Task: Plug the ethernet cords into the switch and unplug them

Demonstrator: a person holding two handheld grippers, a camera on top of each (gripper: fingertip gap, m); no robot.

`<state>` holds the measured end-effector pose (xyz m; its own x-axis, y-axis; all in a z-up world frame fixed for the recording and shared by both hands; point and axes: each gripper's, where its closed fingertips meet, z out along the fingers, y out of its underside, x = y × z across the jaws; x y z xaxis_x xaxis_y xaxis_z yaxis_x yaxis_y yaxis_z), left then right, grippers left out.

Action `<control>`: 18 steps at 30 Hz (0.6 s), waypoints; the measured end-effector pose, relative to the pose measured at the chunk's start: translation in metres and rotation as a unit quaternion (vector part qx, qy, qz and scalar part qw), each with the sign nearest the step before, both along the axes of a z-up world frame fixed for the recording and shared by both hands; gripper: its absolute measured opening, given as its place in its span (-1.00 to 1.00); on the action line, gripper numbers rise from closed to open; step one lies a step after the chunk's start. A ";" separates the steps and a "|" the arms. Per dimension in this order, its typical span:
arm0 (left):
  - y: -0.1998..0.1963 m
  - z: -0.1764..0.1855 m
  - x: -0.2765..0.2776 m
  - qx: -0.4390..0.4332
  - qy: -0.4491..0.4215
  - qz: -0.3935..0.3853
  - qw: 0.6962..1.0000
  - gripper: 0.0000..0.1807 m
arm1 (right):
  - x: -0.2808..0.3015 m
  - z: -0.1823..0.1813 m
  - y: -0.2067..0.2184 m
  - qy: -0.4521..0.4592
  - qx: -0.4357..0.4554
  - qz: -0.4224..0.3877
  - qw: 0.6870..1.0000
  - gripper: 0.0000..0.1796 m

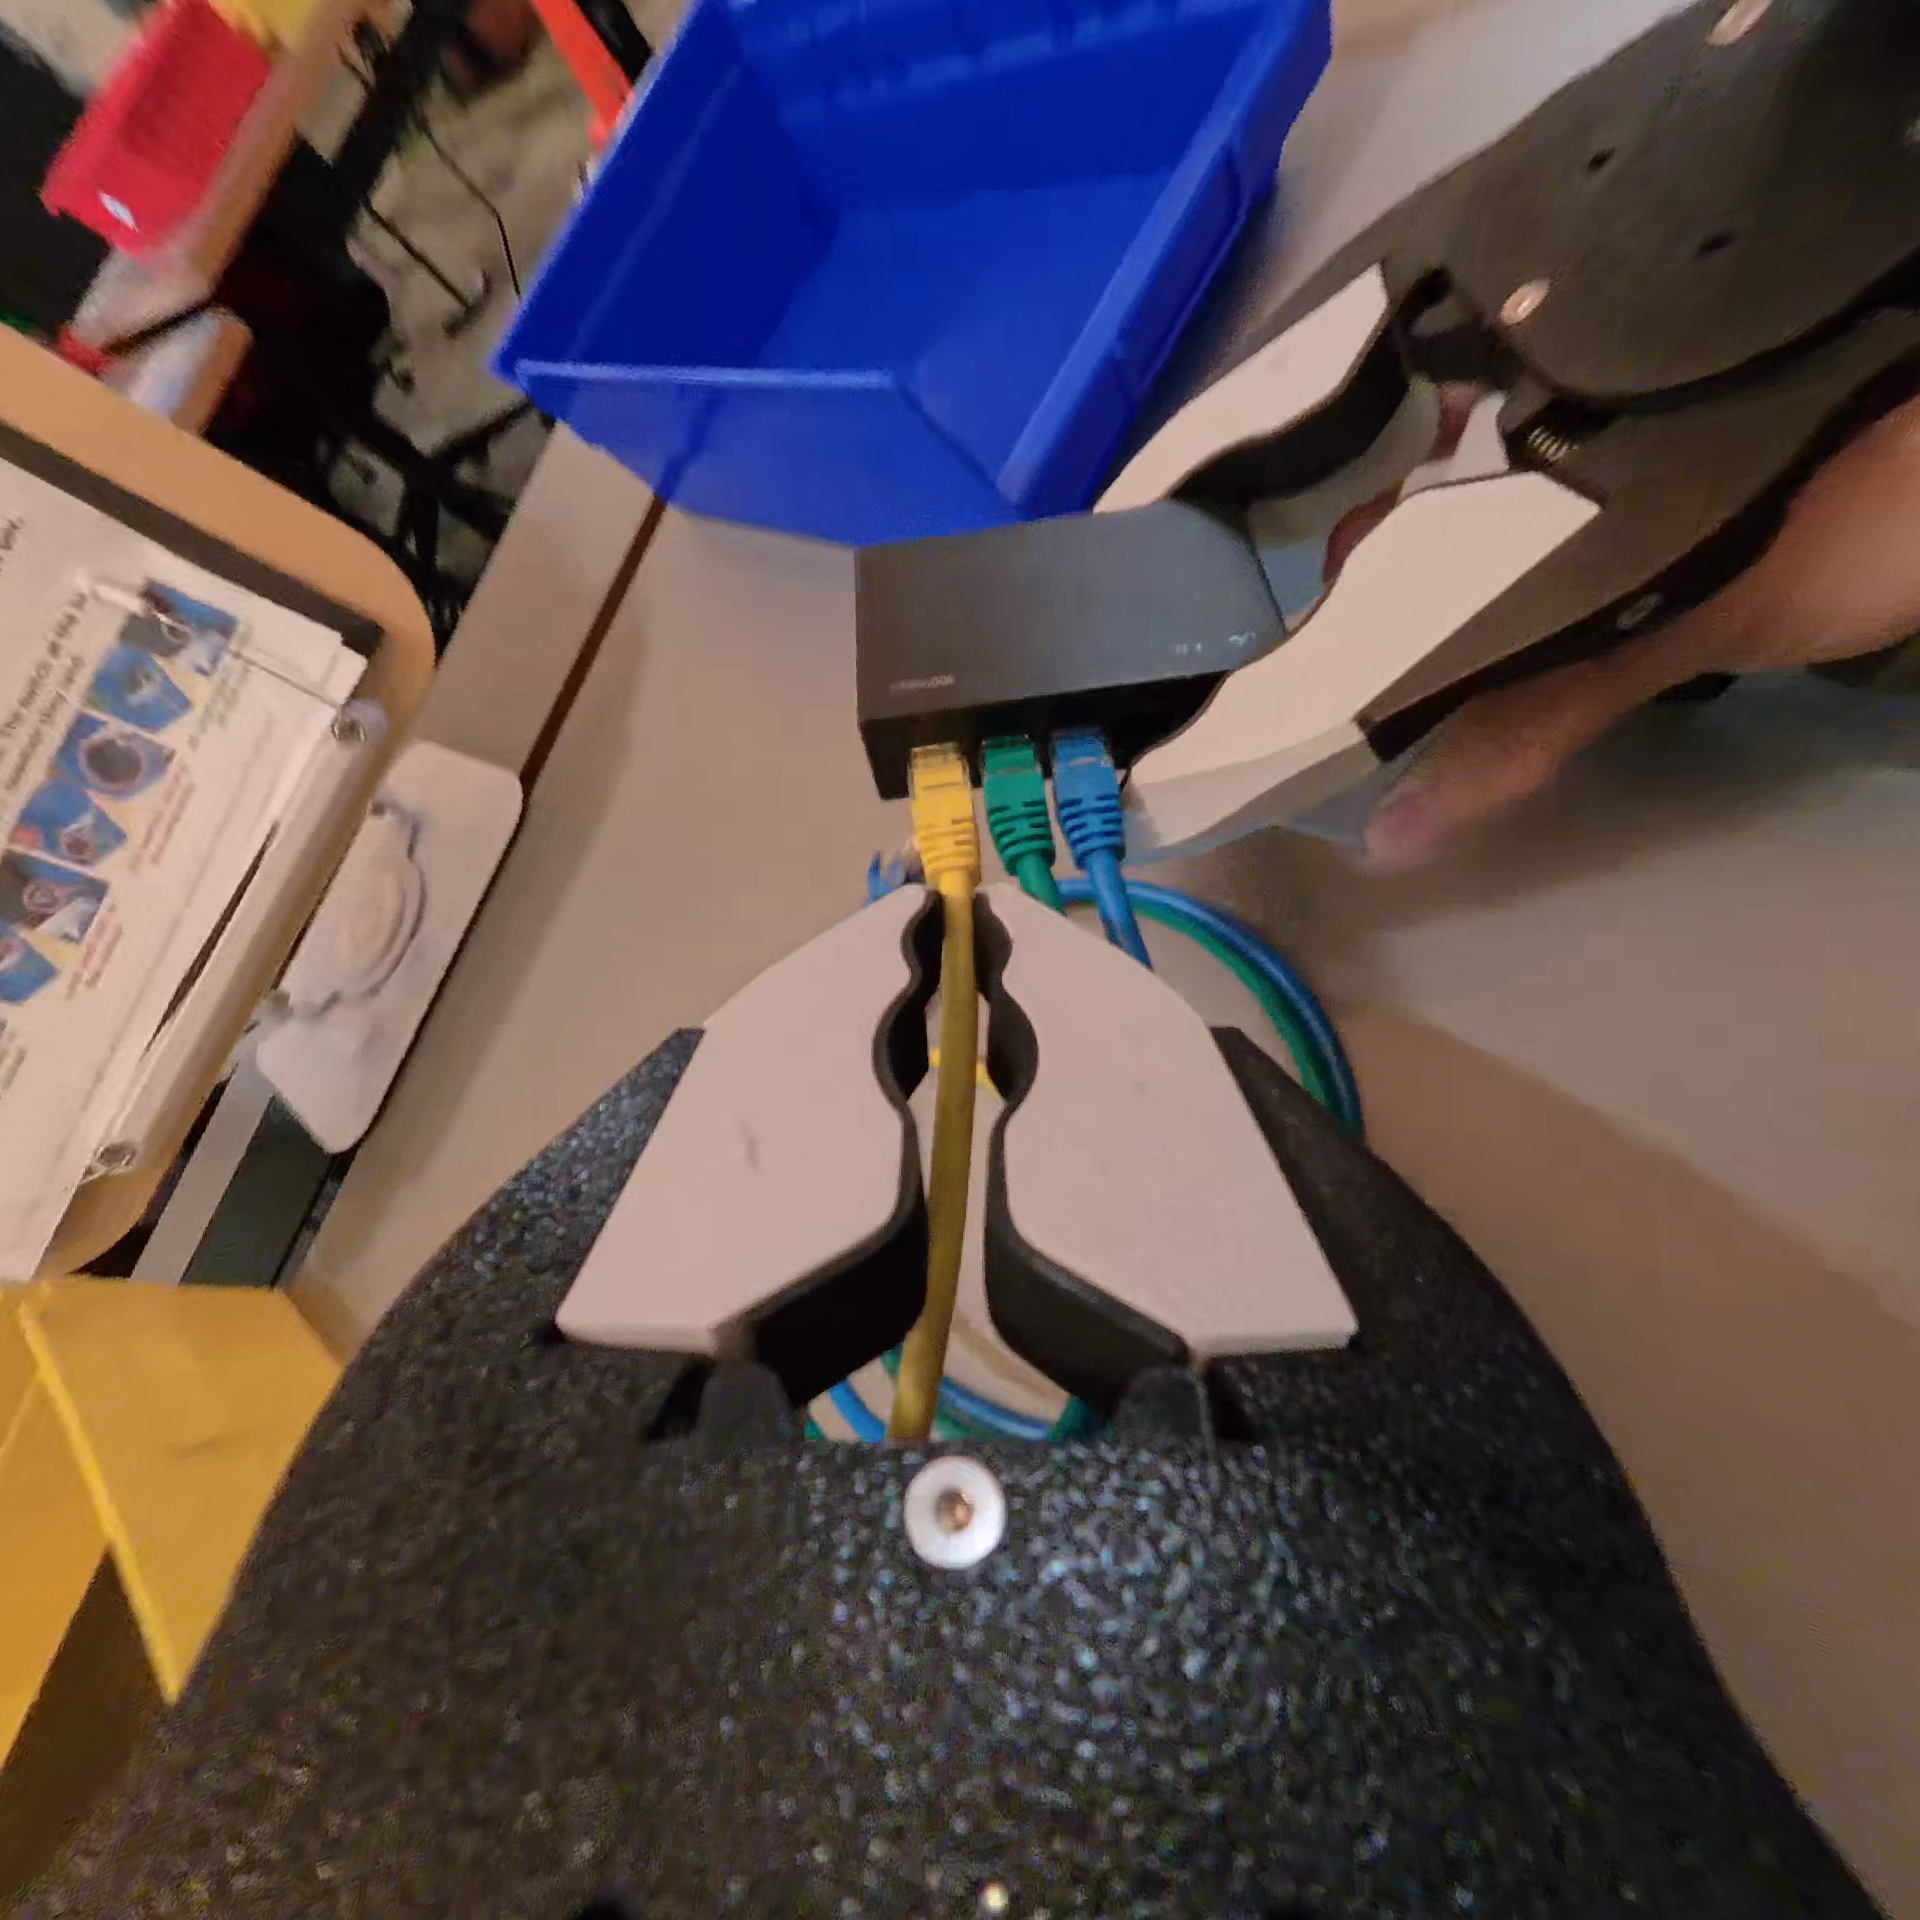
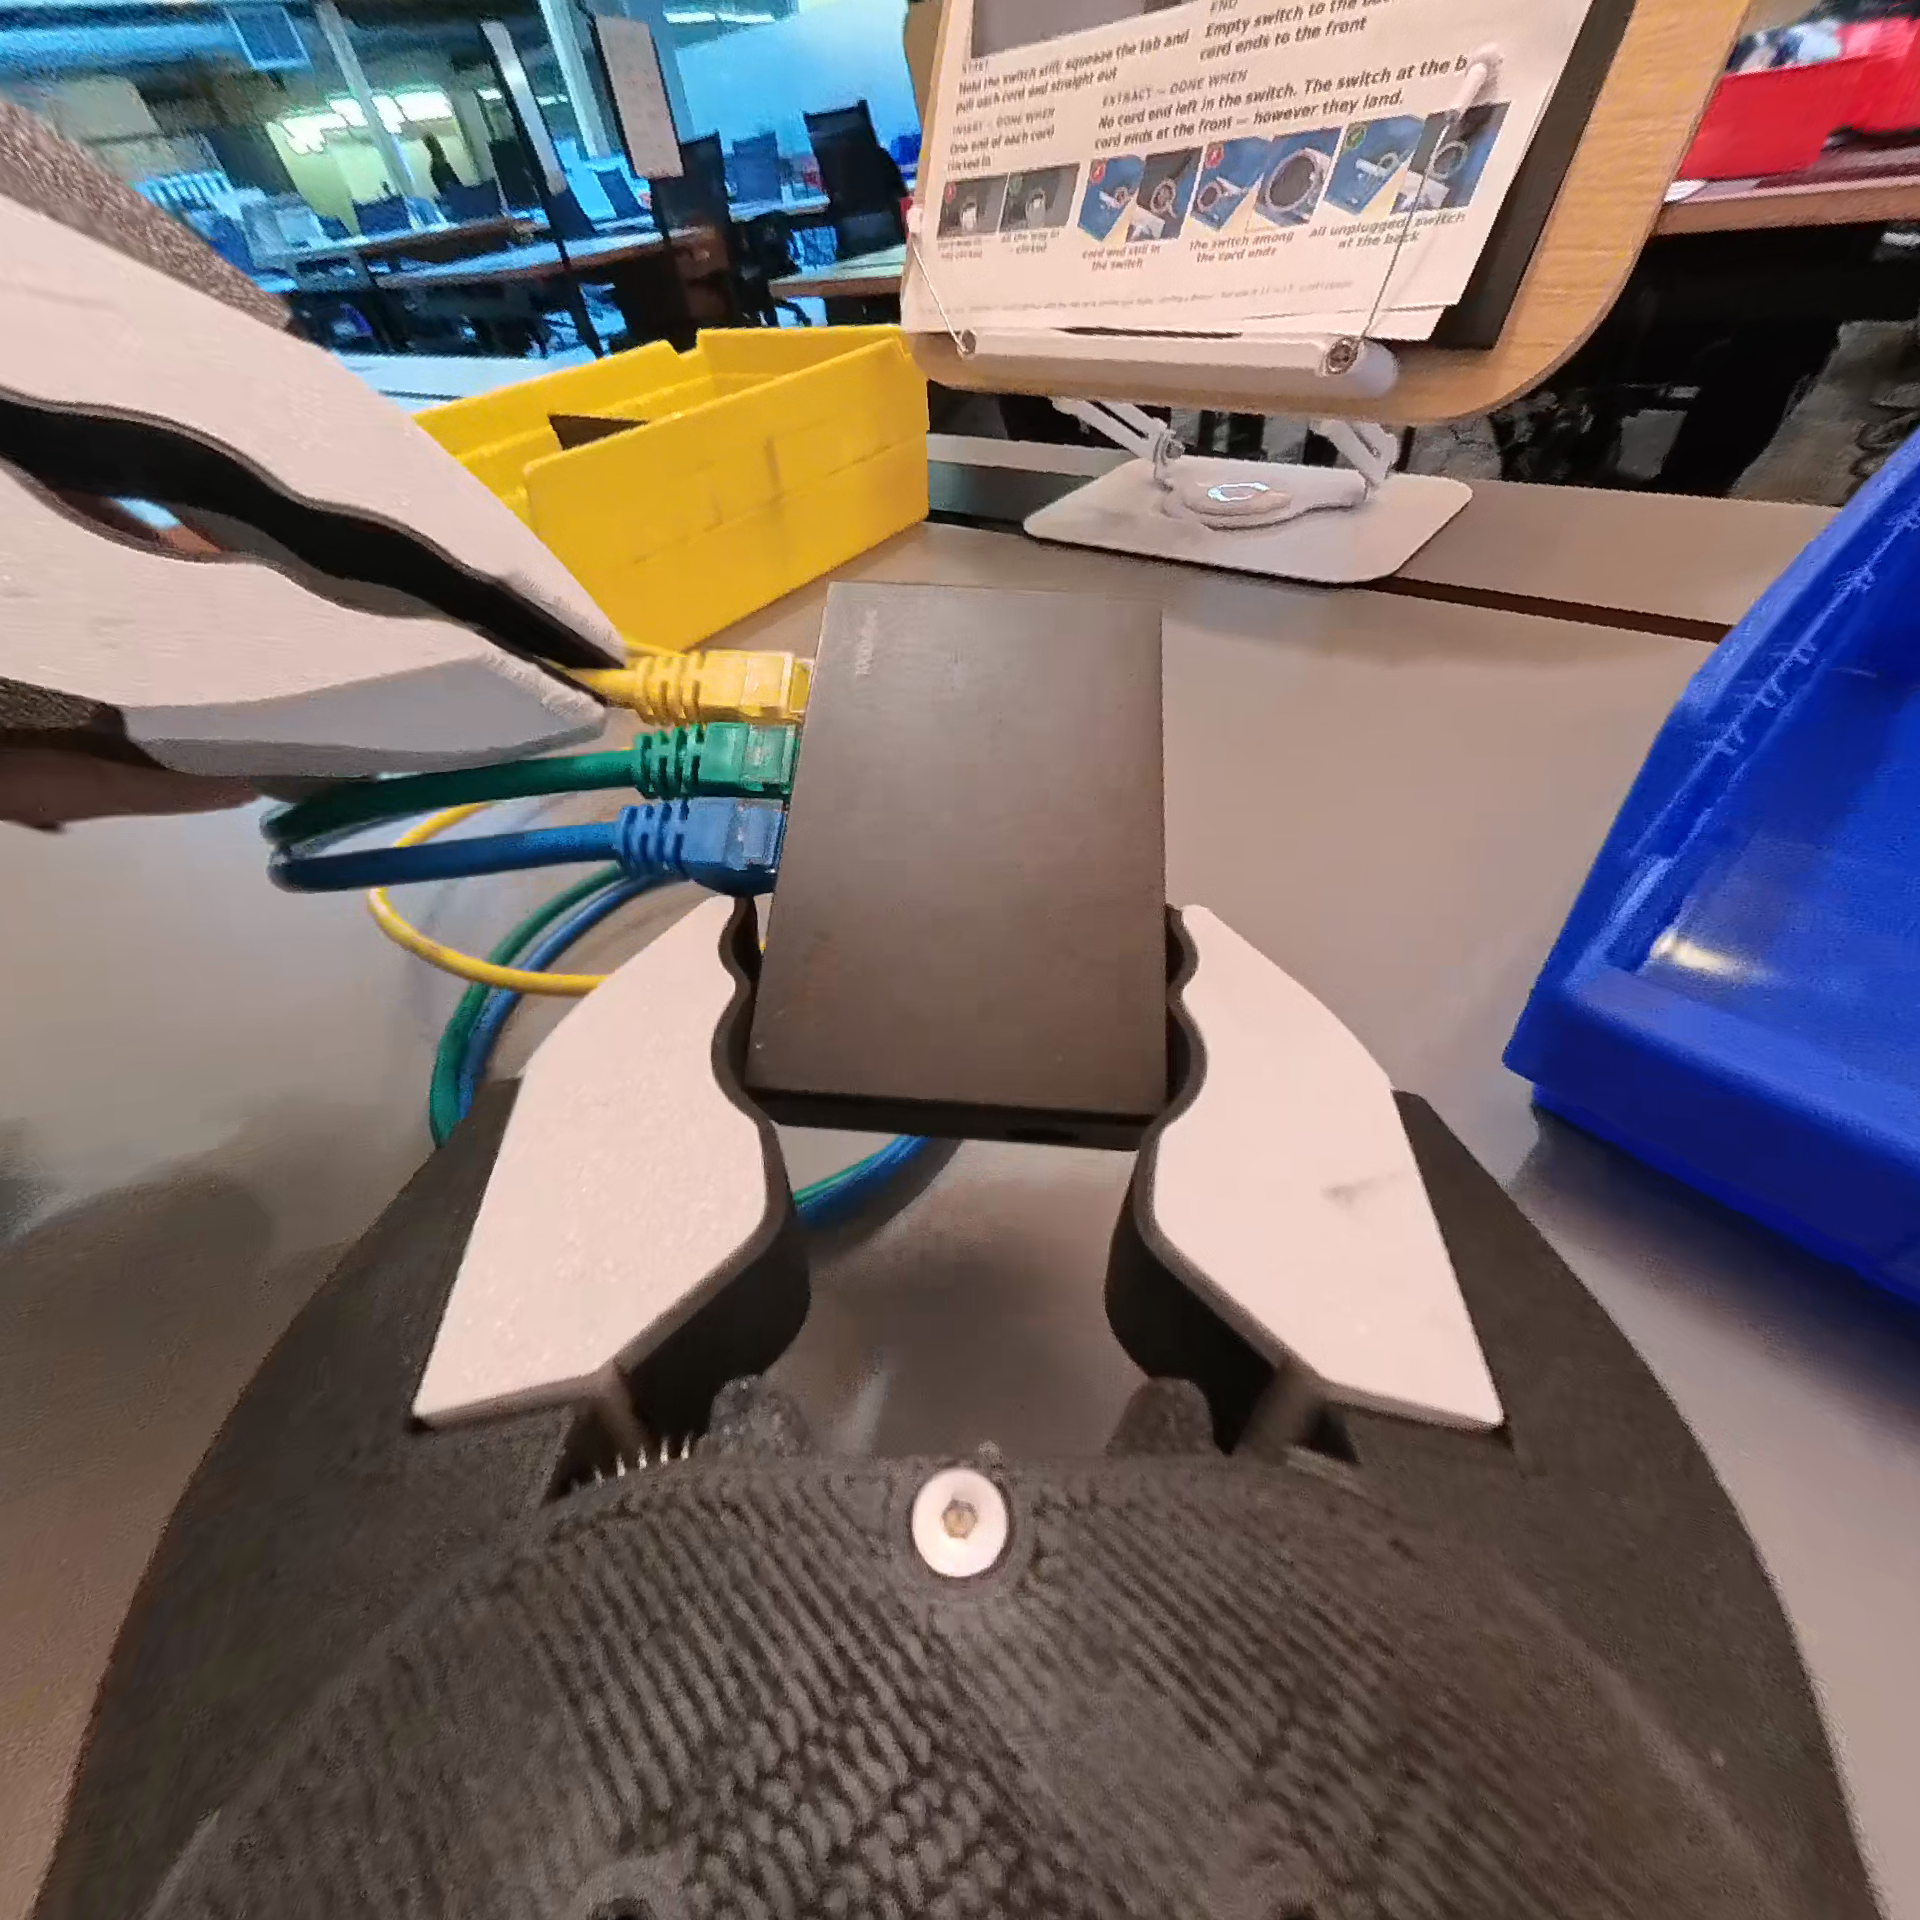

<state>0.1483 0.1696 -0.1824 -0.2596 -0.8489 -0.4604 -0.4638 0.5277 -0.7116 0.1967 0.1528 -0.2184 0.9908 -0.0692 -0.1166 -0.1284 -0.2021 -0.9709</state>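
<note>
A black switch lies on the grey table. A yellow plug, a green plug and a blue plug sit side by side in its ports. My left gripper is shut on the yellow cord just behind its plug. My right gripper is shut on the switch and grips its two long sides at the near end. In the right wrist view the left gripper comes in from the left, with the yellow plug, green plug and blue plug in the switch's left side.
A blue bin stands just behind the switch and shows at the right in the right wrist view. A yellow bin and an instruction sheet on a stand stand at the table's edge. Loose cord loops lie beside the switch.
</note>
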 end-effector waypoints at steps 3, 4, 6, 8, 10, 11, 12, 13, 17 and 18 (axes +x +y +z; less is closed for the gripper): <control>-0.002 0.006 -0.002 -0.023 -0.043 -0.019 0.999 -0.95 | -0.004 0.004 0.000 0.000 0.014 0.010 1.000 -0.18; -0.002 0.008 -0.003 -0.026 -0.053 -0.024 0.998 -0.95 | -0.006 0.005 0.000 0.003 0.020 0.015 1.000 -0.18; -0.002 0.008 -0.005 -0.025 -0.051 -0.031 0.998 -0.95 | -0.008 0.006 0.001 -0.001 0.022 0.020 1.000 -0.17; 0.000 0.006 -0.006 0.000 -0.045 -0.035 0.998 -0.95 | -0.010 0.004 0.002 -0.007 0.015 0.021 1.000 -0.17; 0.001 0.007 -0.004 0.007 -0.054 -0.034 0.998 -0.95 | -0.008 0.007 0.003 -0.010 0.026 0.009 1.000 -0.17; 0.001 0.007 -0.003 0.006 -0.053 -0.036 0.998 -0.95 | -0.008 0.007 0.003 -0.010 0.025 0.008 1.000 -0.17; 0.001 0.008 -0.002 0.007 -0.054 -0.039 0.998 -0.95 | -0.008 0.007 0.003 -0.009 0.025 0.009 1.000 -0.17; 0.001 0.008 -0.002 0.011 -0.052 -0.042 0.998 -0.95 | -0.008 0.009 0.003 -0.011 0.031 0.006 0.999 -0.17; 0.005 0.005 0.000 0.019 -0.048 -0.041 0.998 -0.95 | -0.005 0.009 0.004 -0.023 0.032 -0.009 0.999 -0.18; 0.004 0.007 0.000 0.009 -0.055 -0.040 0.998 -0.95 | -0.006 0.010 0.004 -0.015 0.038 -0.002 0.999 -0.18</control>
<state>0.1484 0.1732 -0.1751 -0.2736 -0.8188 -0.5047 -0.3381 0.5731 -0.7464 0.1912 0.1570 -0.2081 0.9936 -0.0651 -0.0923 -0.1000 -0.1271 -0.9868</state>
